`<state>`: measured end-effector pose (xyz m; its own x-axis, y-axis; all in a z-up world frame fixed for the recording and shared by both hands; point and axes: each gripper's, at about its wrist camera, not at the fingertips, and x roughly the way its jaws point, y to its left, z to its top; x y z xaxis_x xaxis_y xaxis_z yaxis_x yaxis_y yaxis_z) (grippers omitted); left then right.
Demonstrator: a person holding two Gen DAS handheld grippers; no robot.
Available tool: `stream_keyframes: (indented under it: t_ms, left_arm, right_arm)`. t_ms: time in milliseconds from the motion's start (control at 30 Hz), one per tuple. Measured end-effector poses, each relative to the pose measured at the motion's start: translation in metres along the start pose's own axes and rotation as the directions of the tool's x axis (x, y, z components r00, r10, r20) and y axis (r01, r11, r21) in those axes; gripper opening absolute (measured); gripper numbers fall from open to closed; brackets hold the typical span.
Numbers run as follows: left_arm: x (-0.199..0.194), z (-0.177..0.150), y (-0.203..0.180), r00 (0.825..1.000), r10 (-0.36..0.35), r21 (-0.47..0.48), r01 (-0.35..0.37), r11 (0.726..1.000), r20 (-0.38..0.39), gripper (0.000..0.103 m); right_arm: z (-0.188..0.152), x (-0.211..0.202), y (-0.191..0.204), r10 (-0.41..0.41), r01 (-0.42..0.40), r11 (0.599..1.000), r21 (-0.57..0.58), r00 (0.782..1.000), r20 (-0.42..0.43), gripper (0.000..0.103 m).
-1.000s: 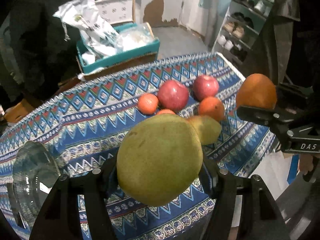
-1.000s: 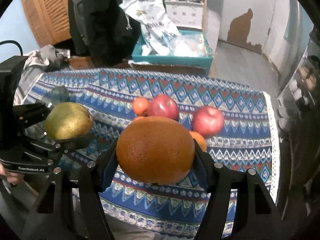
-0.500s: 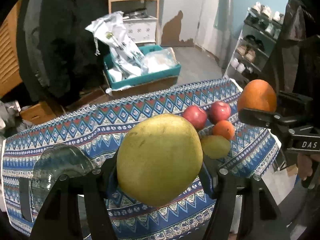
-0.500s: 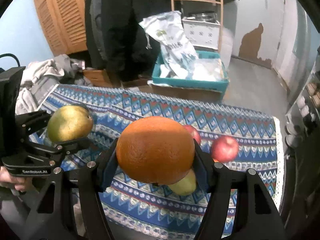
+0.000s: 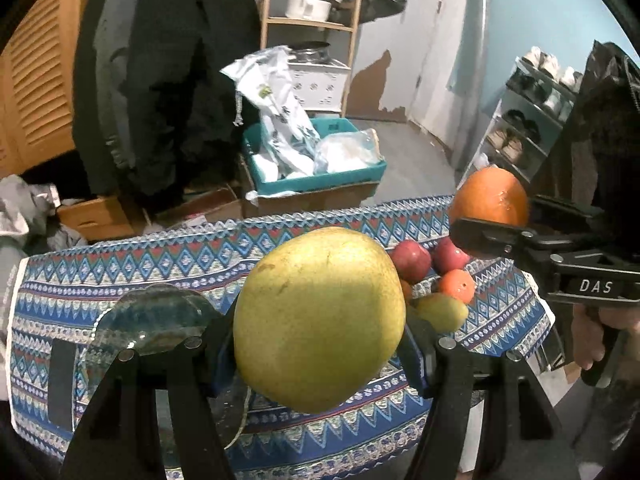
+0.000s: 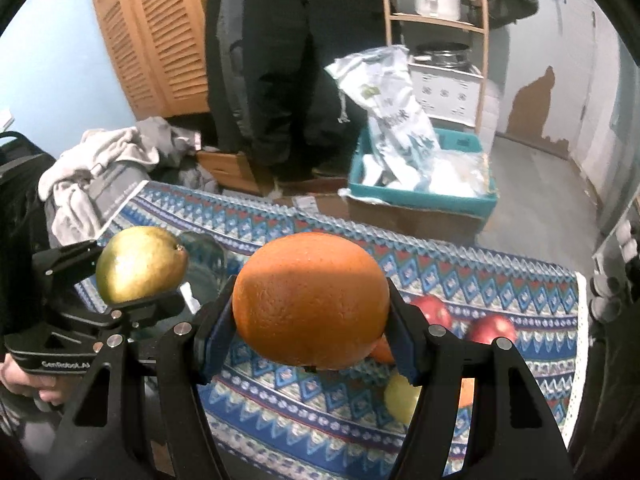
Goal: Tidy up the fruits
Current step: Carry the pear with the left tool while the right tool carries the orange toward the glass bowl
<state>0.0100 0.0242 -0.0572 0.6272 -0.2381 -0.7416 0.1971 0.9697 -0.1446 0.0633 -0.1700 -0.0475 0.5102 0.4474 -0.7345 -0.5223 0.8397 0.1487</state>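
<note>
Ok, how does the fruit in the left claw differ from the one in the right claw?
The pear in the left claw is yellow-green, smooth and tapers at one end; the orange in the right claw is deep orange, dimpled and rounder. Both are clamped and held above the patterned tablecloth.

1. The pear [image 5: 318, 330] is yellow-green with small brown specks.
2. The orange [image 6: 310, 306] is deep orange with a dimpled skin.
3. Both hand-held grippers, left [image 5: 320, 360] and right [image 6: 312, 344], are black with blue pads and silver screws.
4. The cloth [image 5: 120, 264] on the worktop shows blue, white, red and teal zigzags and diamonds.
5. Two apples [image 5: 412, 258] are dark red; a smaller fruit [image 5: 458, 286] beside them is orange-red.
6. The crate [image 6: 424, 196] is teal.
7. The louvred doors [image 6: 160, 40] are honey-brown wood.
</note>
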Motion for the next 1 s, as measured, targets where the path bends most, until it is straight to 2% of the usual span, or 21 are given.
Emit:
stream_keyframes:
  t_ms: [433,1000]
  left_arm:
    - [-0.014,-0.016,0.064,0.998,0.064,-0.116,-0.063,0.991,0.001,0.068]
    - [-0.017,-0.051,0.153,0.985,0.164,-0.267,-0.173,0.948,-0.055,0.068]
  right_arm:
    - [0.023,0.047,0.054,0.082,-0.085,0.995,-0.046,0.995,-0.061,0.066]
    - [0.042,0.126,0.134,0.161,-0.183,0.976,-0.115,0.971,-0.175,0.066]
